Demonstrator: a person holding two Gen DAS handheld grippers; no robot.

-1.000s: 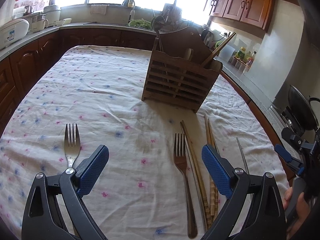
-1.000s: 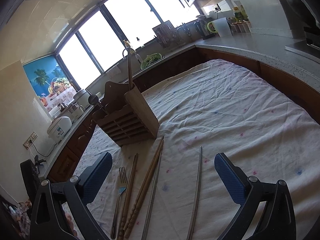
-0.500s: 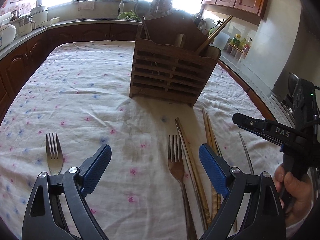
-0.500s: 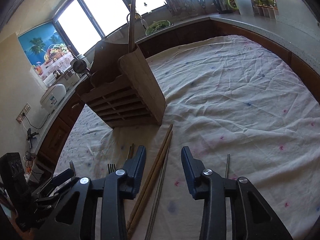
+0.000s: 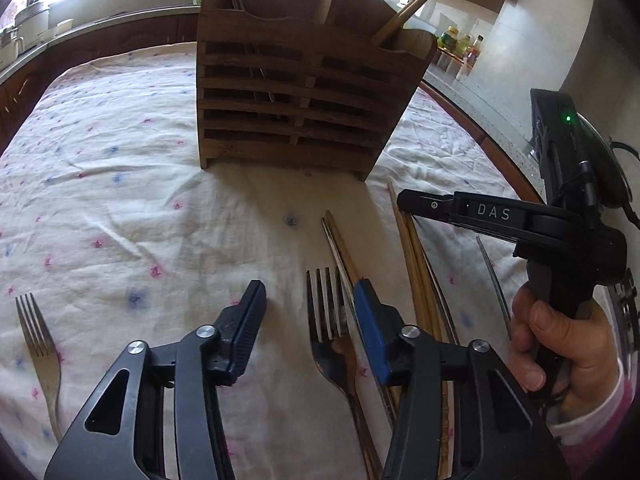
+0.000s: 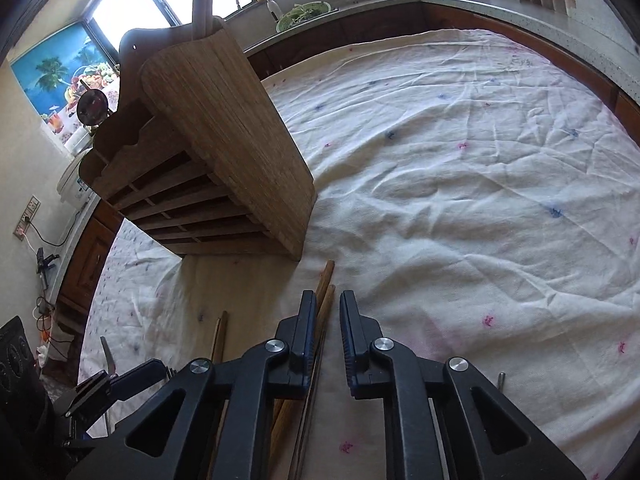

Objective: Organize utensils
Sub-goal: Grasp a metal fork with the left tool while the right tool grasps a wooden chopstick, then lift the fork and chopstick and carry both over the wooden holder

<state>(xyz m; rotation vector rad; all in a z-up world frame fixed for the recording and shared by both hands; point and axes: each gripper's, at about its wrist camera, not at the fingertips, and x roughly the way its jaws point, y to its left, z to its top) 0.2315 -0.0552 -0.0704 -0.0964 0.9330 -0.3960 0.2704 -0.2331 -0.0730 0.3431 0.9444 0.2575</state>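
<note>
Forks and chopsticks lie on the cloth-covered surface (image 5: 120, 168) in front of the wooden utensil holder (image 5: 304, 92). Left gripper (image 5: 310, 312) sits part-open w/ a fork (image 5: 332, 344) between its fingers, not clamped. Right gripper (image 6: 325, 332) is nearly together (slim gap) just above wooden chopsticks (image 6: 326, 280); can't tell if touching

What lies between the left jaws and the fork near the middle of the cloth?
Nothing visible. The fork lies uncovered on the tablecloth, its tines between the open jaws of the left gripper. A wooden chopstick lies close along its right side.
</note>
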